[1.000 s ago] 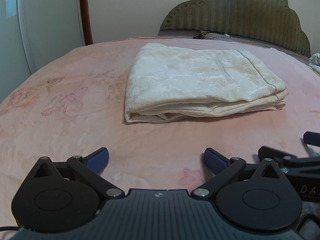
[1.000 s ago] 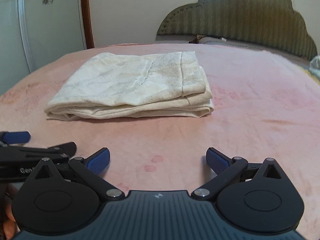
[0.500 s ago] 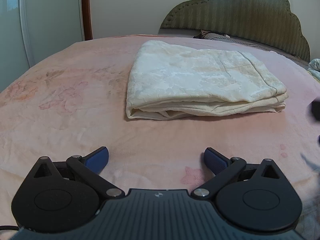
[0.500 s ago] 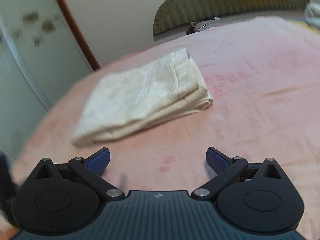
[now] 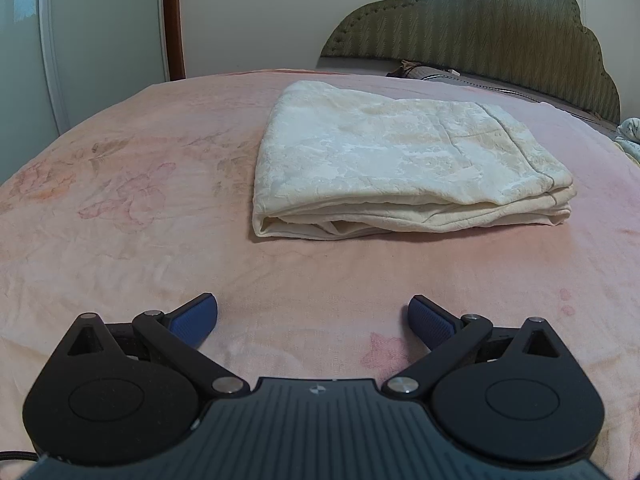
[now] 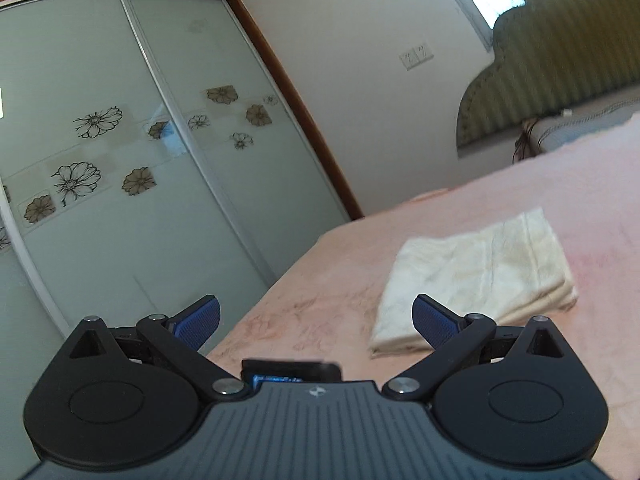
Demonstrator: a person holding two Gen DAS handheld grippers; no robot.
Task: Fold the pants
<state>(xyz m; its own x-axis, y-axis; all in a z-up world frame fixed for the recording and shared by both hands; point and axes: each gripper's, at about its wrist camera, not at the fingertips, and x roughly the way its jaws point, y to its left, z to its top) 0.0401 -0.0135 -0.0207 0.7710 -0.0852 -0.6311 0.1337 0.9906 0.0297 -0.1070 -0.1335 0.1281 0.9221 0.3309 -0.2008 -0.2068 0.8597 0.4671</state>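
Cream pants (image 5: 404, 164) lie folded into a thick rectangle on the pink bed (image 5: 132, 240), layered edges facing me. My left gripper (image 5: 313, 316) is open low over the blanket, a short way in front of the pants and holding nothing. In the right wrist view the same folded pants (image 6: 476, 276) appear farther off and tilted. My right gripper (image 6: 316, 316) is open and empty, raised well above the bed and rolled to one side, pointing toward the bed's left edge and the wardrobe.
A green padded headboard (image 5: 480, 28) and a pillow (image 5: 448, 76) close the far end of the bed. A wardrobe with frosted sliding doors (image 6: 120, 160) stands along the bed's left side. Some pale fabric (image 5: 630, 136) lies at the right edge.
My right gripper has lifted away from the bed and tilted, swinging its view toward the wardrobe; it has left the left wrist view. My left gripper has barely moved. The pants lie unchanged.
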